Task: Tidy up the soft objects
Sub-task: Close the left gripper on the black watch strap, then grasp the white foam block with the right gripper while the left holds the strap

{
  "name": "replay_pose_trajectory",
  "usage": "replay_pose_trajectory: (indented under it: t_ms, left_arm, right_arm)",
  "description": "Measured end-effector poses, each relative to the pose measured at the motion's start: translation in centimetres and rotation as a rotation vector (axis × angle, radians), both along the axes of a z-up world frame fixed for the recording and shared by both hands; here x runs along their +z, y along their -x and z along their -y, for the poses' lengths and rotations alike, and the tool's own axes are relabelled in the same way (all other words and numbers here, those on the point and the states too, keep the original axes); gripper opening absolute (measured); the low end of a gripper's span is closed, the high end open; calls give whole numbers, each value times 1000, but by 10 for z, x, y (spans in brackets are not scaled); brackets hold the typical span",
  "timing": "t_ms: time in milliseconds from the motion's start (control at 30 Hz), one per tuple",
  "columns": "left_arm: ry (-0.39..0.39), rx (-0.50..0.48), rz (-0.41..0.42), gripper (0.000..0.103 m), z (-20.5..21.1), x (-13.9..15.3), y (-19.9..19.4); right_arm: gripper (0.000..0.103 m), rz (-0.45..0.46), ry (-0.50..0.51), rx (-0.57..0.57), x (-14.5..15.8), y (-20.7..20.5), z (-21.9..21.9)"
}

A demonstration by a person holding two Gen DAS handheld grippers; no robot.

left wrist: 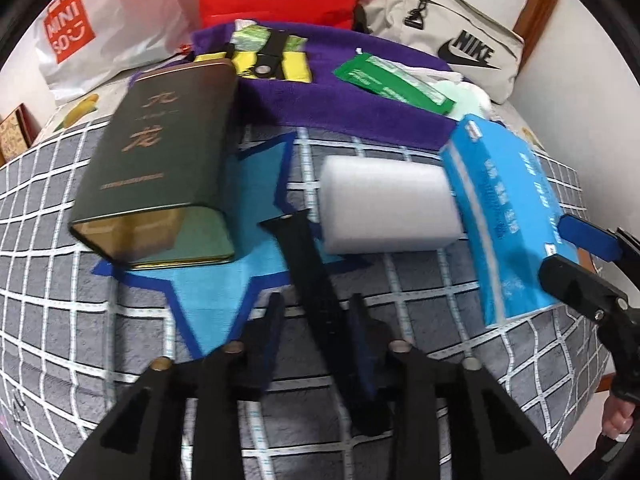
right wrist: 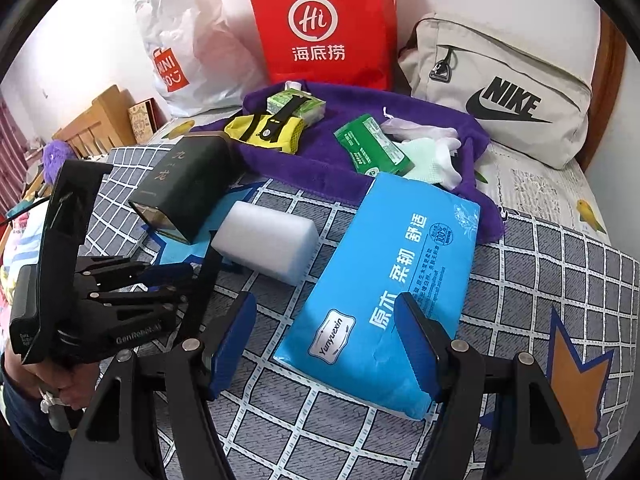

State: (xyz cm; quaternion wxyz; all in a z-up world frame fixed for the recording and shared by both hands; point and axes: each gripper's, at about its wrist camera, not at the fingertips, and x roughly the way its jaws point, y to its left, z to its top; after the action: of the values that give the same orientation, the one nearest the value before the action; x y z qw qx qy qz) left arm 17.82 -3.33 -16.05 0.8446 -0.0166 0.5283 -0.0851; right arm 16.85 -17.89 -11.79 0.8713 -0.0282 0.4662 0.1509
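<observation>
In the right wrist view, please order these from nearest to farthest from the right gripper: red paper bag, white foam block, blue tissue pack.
1. blue tissue pack, between the fingers of the right gripper.
2. white foam block, up and left of the pack, on the checked cover.
3. red paper bag, standing at the far wall.

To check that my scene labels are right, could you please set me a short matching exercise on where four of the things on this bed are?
Things:
1. white foam block
2. dark green tin
3. green tissue packet
4. Nike bag

Places:
a. lying on the purple towel
b. at the back, right of the red paper bag
c. between the tin and the blue tissue pack
d. on its side, partly on the blue star print

Pairs: 1-c, 2-d, 3-a, 4-b
</observation>
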Motion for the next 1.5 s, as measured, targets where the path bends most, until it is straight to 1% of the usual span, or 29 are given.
replay_pose_trajectory:
  t_ms: [67,133,233,400,500,533,567,600,733,867,933,1000,1100,1133,1167,1333,1400,1500]
  left_arm:
    - [-43,-5,26,35,6,-2,2]
    - [-79,-9,47,25,9,-2,4]
    - [-60,-11,47,23,4,-1,5]
    - [-73,-16,20,23,-4,0,11]
    - [-75,-17,25,30,1,-1,11]
    - [-90,-18,39,30,4,-2,10]
    - [-108,-22,50,27,7,-2,11]
    - [-106,-30,54,22,8,-2,11]
    - [-54,-19,27,22,-1,0,10]
    - [-57,-13,36,23,1,-1,11]
    - [-72,-19,65,21,4,-2,12]
    - [-86,-34,76,20,6,-2,12]
    - [-42,-23,59,20,0,0,11]
    - [-20,-15,51,20,-5,3,13]
    - [-14,-15,54,20,-7,5,14]
    - [-7,-24,97,20,-20,24,28]
    - [-8,-20,104,20,-24,28,32]
    - [16,-7,113,20,-34,32,37]
  right_arm:
    - [71,-1,-3,0,0,1,1]
    - [71,0,-9,1,0,2,2]
    - [71,2,-17,-2,0,4,4]
    - [71,2,-20,-3,0,6,5]
    - [71,1,-26,-5,0,6,5]
    - [71,0,-24,-5,0,5,5]
    - [71,1,-24,-4,0,5,5]
    - [71,2,-21,-2,0,5,5]
    - [71,3,-24,-1,0,7,6]
    - [71,1,-24,-4,0,7,6]
    - [71,2,-16,-5,-1,7,5]
    - [71,3,-9,-6,-1,7,4]
    - [71,-2,-5,-11,0,7,4]
    - [71,-5,-6,-13,0,7,3]
    - [71,-8,-9,-14,1,7,2]
    - [71,-3,-6,-18,8,6,-4]
    - [71,4,-6,-12,12,5,-10]
    - [71,5,-5,13,13,2,-22]
